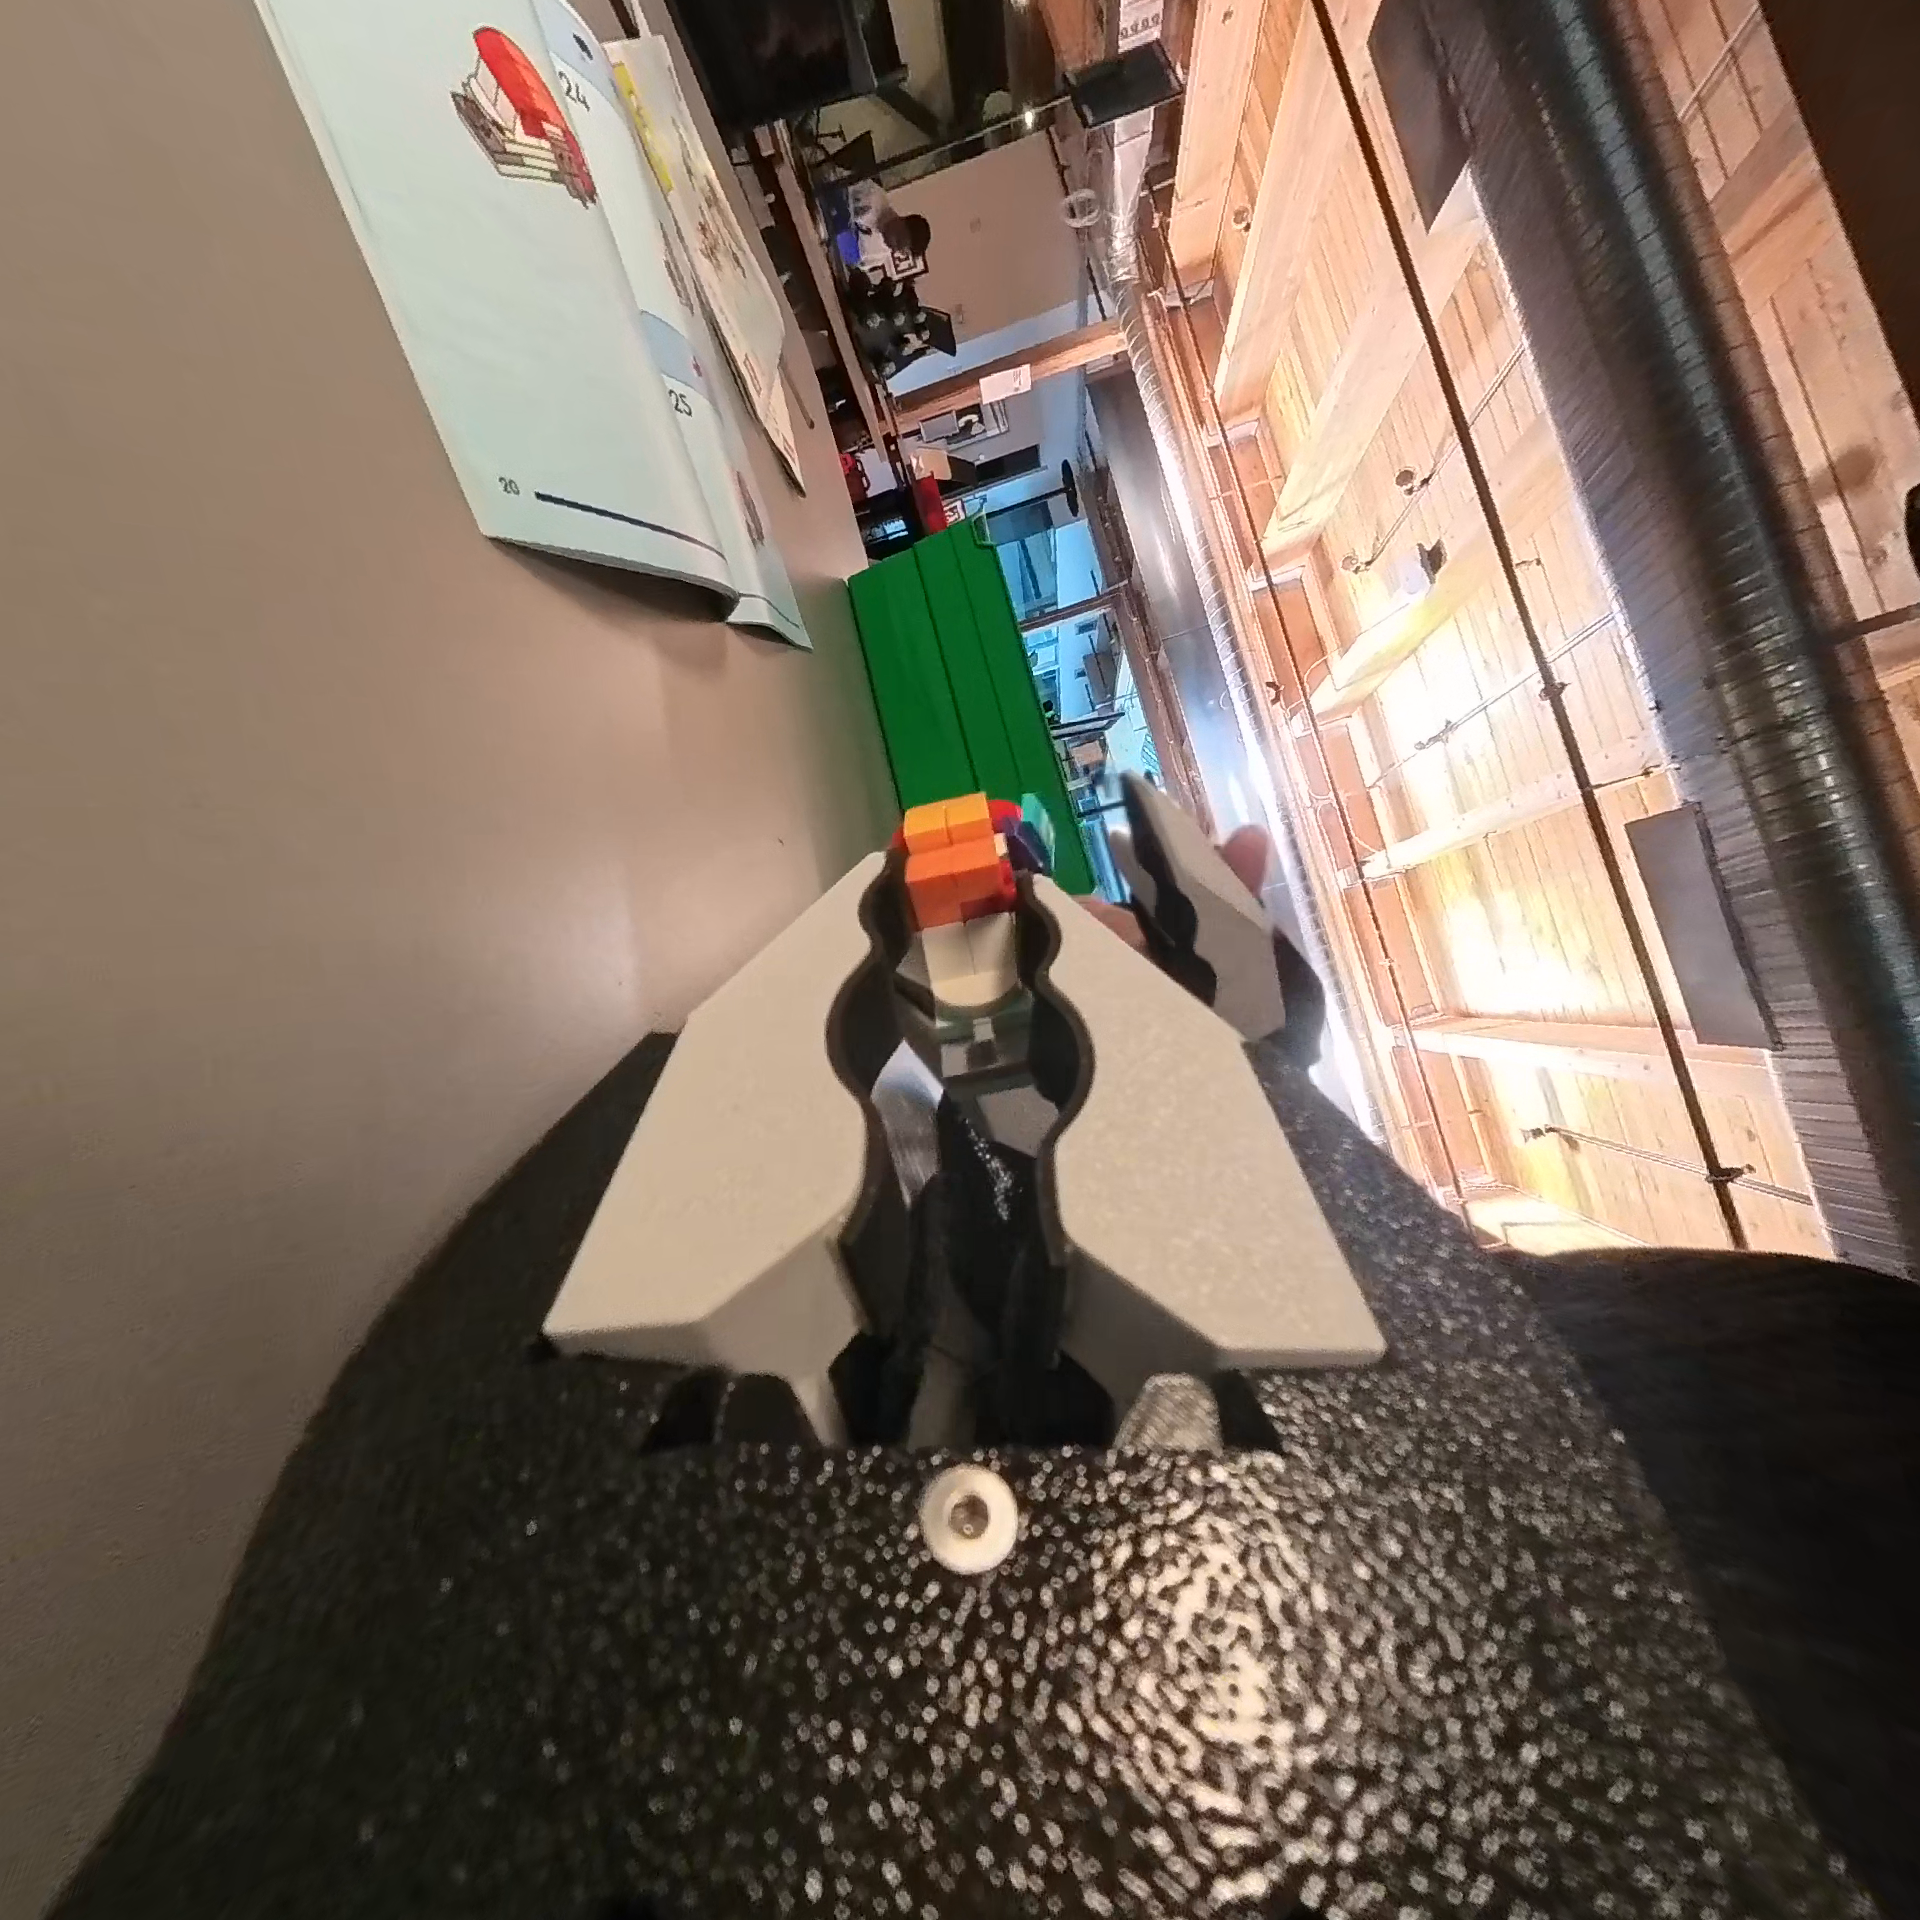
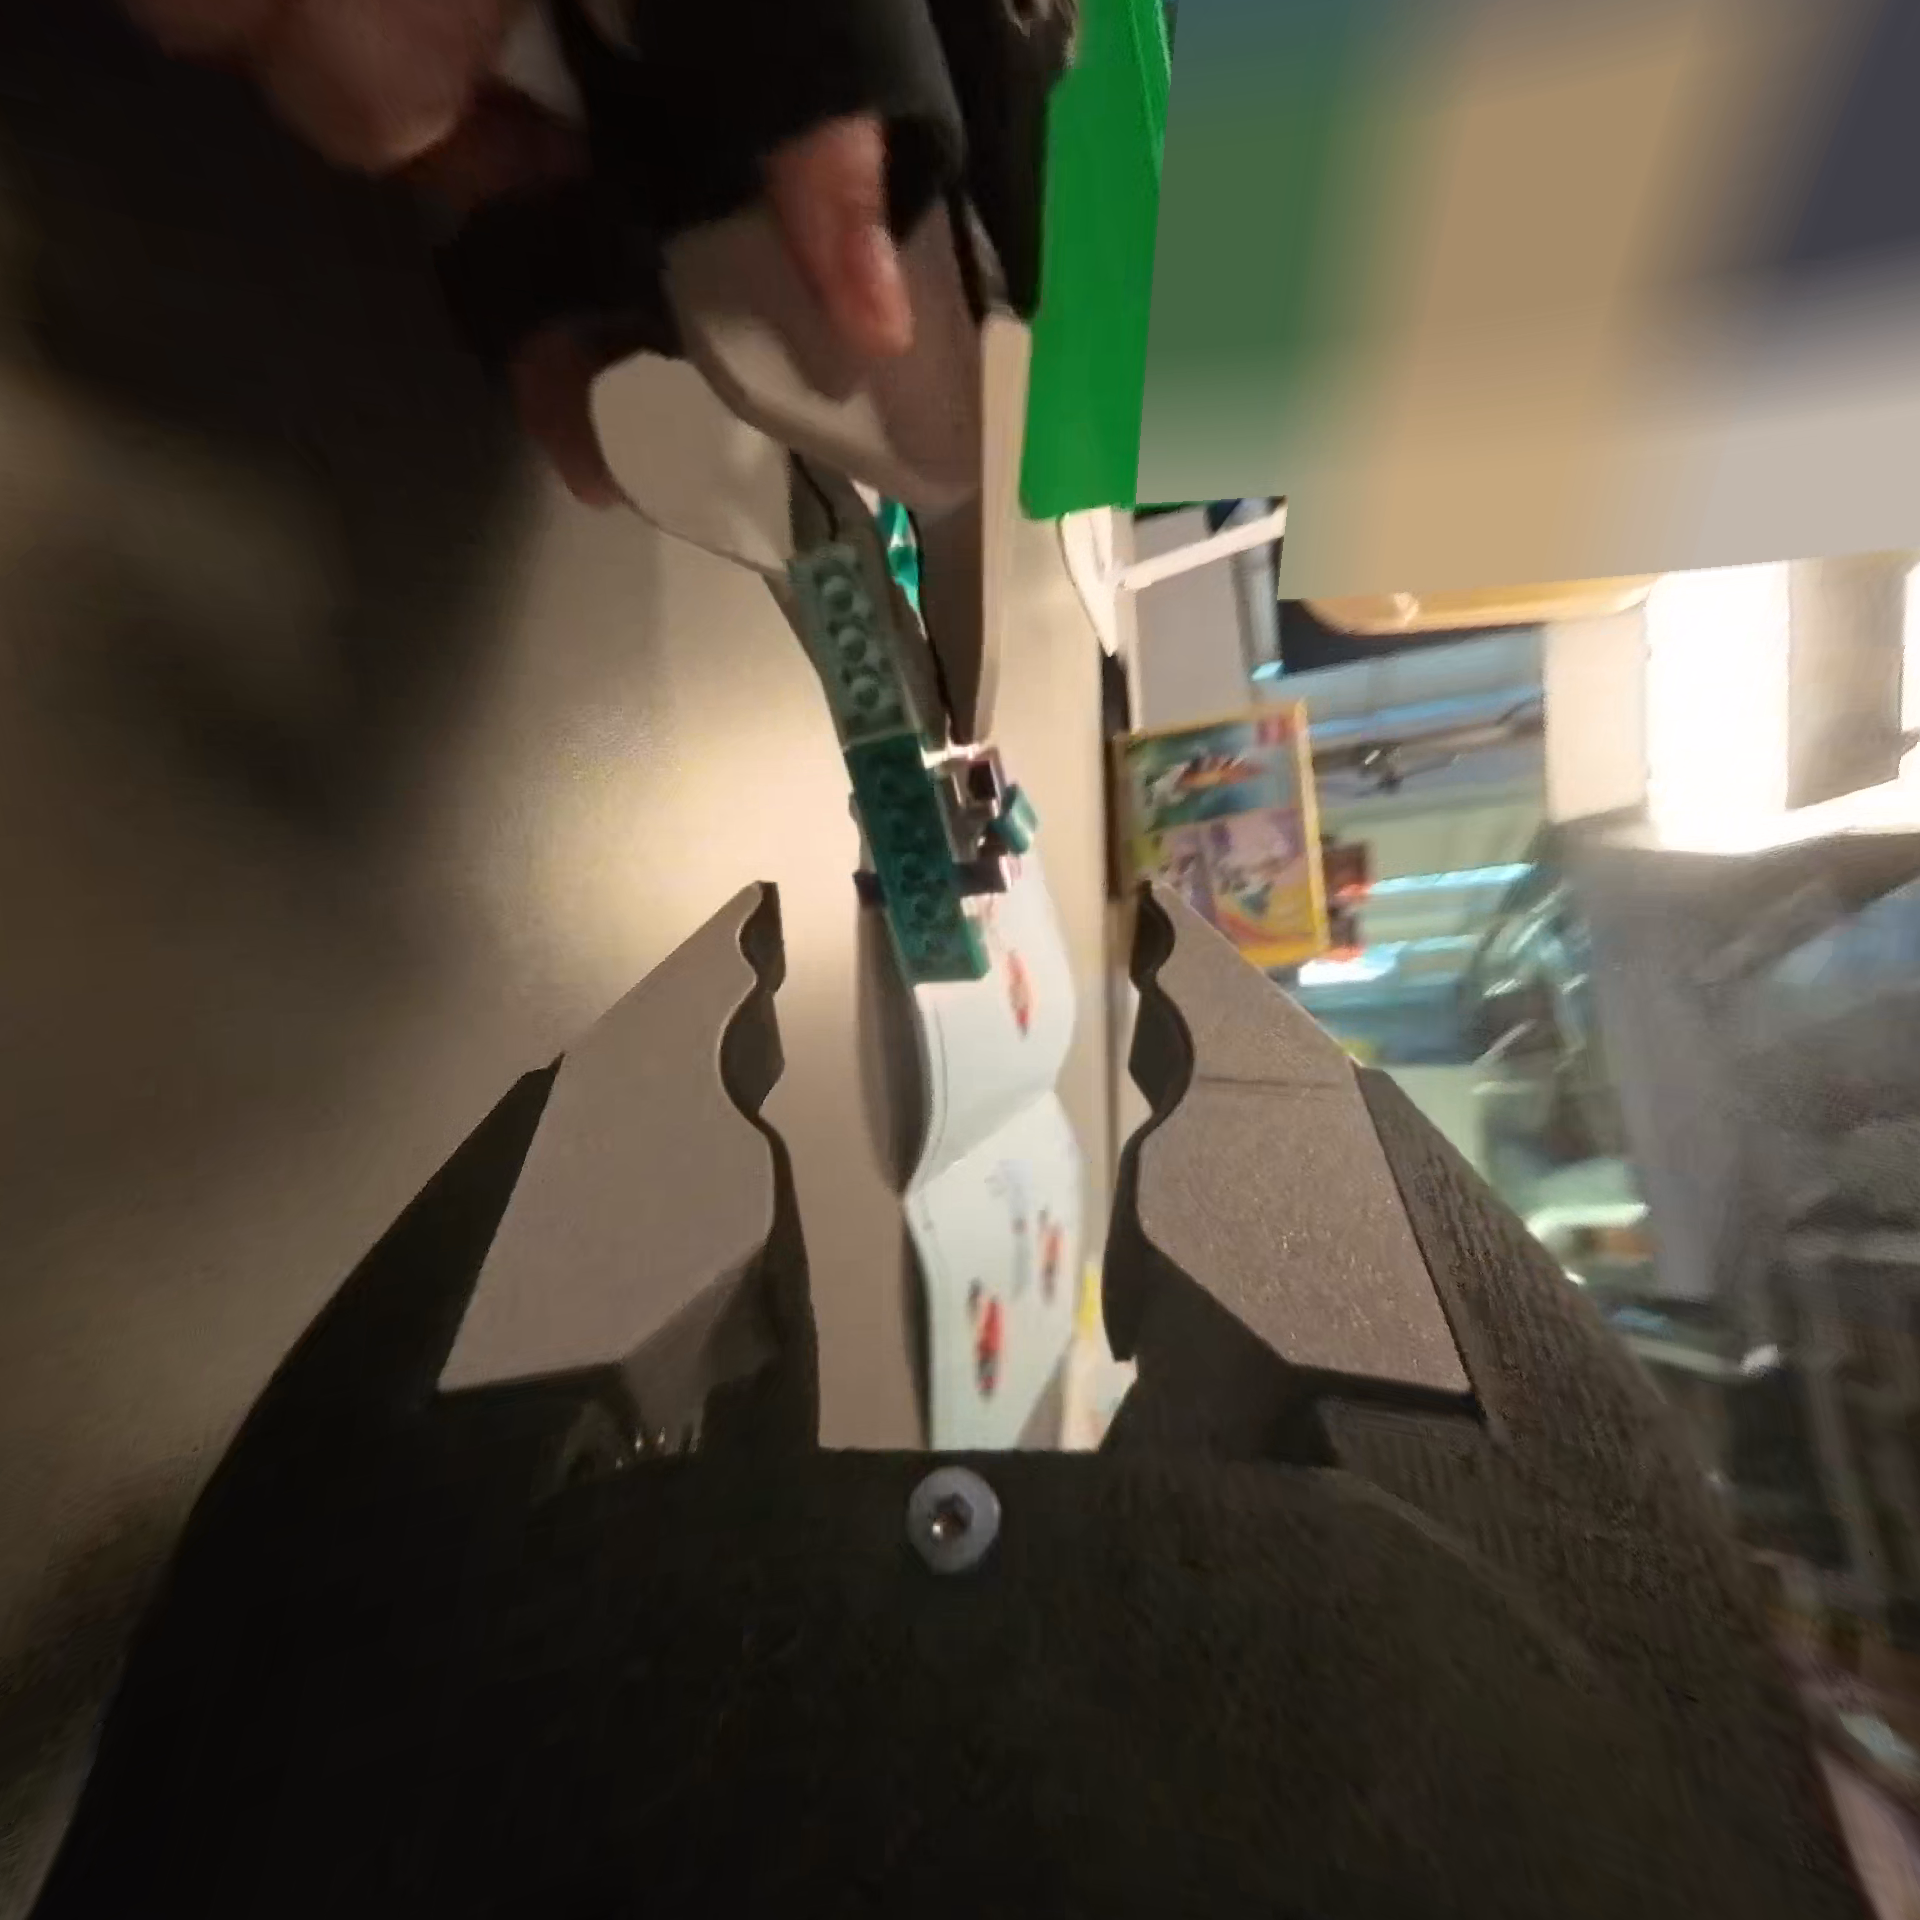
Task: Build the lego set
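My left gripper (image 1: 961,883) is shut on a small lego build (image 1: 961,894) with orange bricks at its far end, white and grey-green ones nearer the camera. In the right wrist view the same build (image 2: 904,821) shows its teal underside, held in the left gripper's grey fingers (image 2: 707,468) above the table. My right gripper (image 2: 951,899) is open and empty, just short of the build's lower end. It also shows in the left wrist view (image 1: 1195,914), beside and beyond the build.
An open instruction booklet (image 1: 499,312) lies on the grey table (image 1: 312,831); it also shows in the right wrist view (image 2: 997,1143). A green bin (image 1: 935,675) stands beyond the build. A colourful lego box (image 2: 1221,831) stands at the table's far side.
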A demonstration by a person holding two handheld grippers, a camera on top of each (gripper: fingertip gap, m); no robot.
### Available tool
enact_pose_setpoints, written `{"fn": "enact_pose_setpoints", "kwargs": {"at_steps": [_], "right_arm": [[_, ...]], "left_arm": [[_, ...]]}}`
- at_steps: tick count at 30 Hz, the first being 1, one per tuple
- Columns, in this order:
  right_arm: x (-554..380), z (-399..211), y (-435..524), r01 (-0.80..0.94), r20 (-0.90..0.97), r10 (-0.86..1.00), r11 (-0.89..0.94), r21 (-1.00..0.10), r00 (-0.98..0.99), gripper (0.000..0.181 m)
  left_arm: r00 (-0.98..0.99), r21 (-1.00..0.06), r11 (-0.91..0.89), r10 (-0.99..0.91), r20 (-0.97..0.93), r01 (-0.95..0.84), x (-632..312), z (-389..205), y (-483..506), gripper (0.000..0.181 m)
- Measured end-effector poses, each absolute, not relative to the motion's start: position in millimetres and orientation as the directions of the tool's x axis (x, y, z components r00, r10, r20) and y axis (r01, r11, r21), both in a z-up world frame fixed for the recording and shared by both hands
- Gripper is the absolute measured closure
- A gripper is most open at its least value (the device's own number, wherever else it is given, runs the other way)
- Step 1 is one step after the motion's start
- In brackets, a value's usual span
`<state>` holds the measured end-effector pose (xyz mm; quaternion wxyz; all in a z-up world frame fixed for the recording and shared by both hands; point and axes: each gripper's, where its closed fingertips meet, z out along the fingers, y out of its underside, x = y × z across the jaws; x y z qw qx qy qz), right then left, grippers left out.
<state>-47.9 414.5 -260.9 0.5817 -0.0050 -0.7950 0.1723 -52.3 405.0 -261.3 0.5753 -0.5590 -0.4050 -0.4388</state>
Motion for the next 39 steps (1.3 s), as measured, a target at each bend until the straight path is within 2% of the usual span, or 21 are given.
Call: {"fn": "enact_pose_setpoints", "kwargs": {"at_steps": [2,6,12,39], "right_arm": [[-50.3,-261.3,408.9,-0.241,0.947,0.136,0.948,-0.210,-0.292,0.114],[-57.1,-262.4,407.5,-0.277,0.962,0.062,0.951,-0.138,-0.265,0.116],[-62.9,-269.1,409.0,-0.310,0.972,-0.027,0.949,-0.048,-0.234,0.133],[-62.9,-280.9,402.1,-0.298,0.969,0.025,0.949,-0.101,-0.247,0.138]], "left_arm": [[0.287,-0.288,-0.014,-0.049,0.957,0.958,-51.8,-262.0,405.4,0.164],[0.282,-0.283,-0.019,-0.040,0.959,0.959,-51.5,-263.6,405.9,0.164],[0.273,-0.274,-0.017,-0.041,0.961,0.962,-52.3,-263.8,405.8,0.164],[0.262,-0.264,-0.047,-0.047,0.964,0.963,-48.1,-264.7,406.9,0.164]]}}
